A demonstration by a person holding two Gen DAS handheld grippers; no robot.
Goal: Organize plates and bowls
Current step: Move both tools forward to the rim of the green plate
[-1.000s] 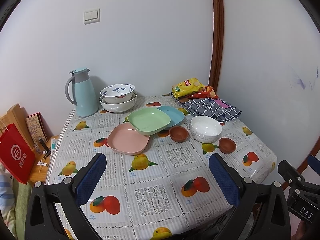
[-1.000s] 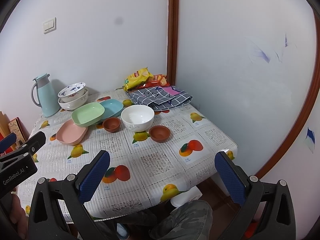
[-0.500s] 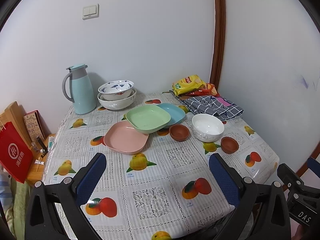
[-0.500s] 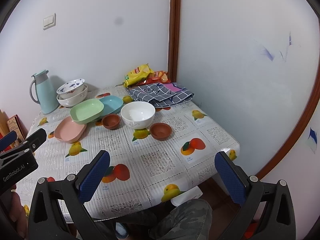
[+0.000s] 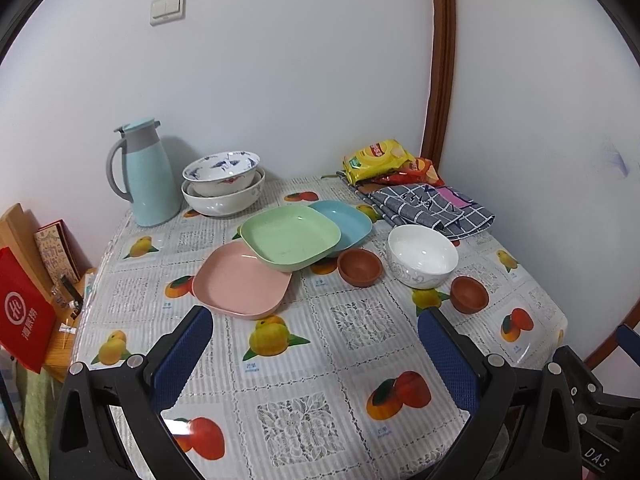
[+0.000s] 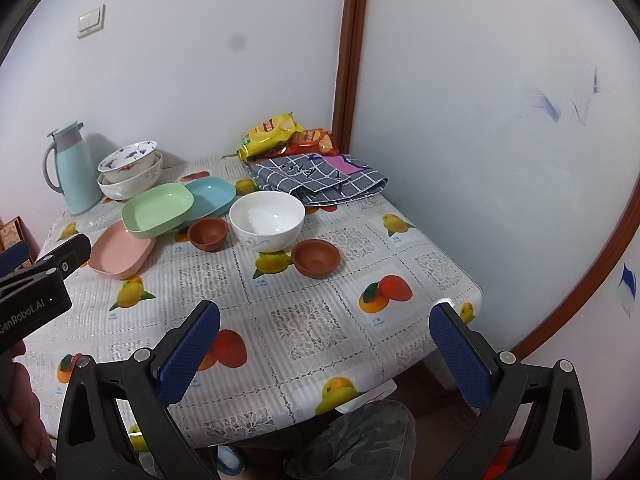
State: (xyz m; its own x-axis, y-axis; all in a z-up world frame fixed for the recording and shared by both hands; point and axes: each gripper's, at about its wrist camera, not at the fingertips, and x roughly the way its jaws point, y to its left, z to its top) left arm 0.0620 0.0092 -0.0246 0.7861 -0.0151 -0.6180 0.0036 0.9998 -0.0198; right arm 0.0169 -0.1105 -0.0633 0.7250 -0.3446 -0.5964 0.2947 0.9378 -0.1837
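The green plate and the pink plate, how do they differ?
The green plate is pale green; the pink plate is pink. The green plate sits tilted, resting on the pink and blue plates, while the pink plate lies flat on the tablecloth. Both are empty, shallow, rounded squares.

My table (image 5: 320,360) wears a fruit-print cloth and sits in a corner of white walls (image 5: 280,80). A brown wooden strip (image 5: 442,60) runs up the corner, and a light switch (image 5: 168,8) is mounted to its left.
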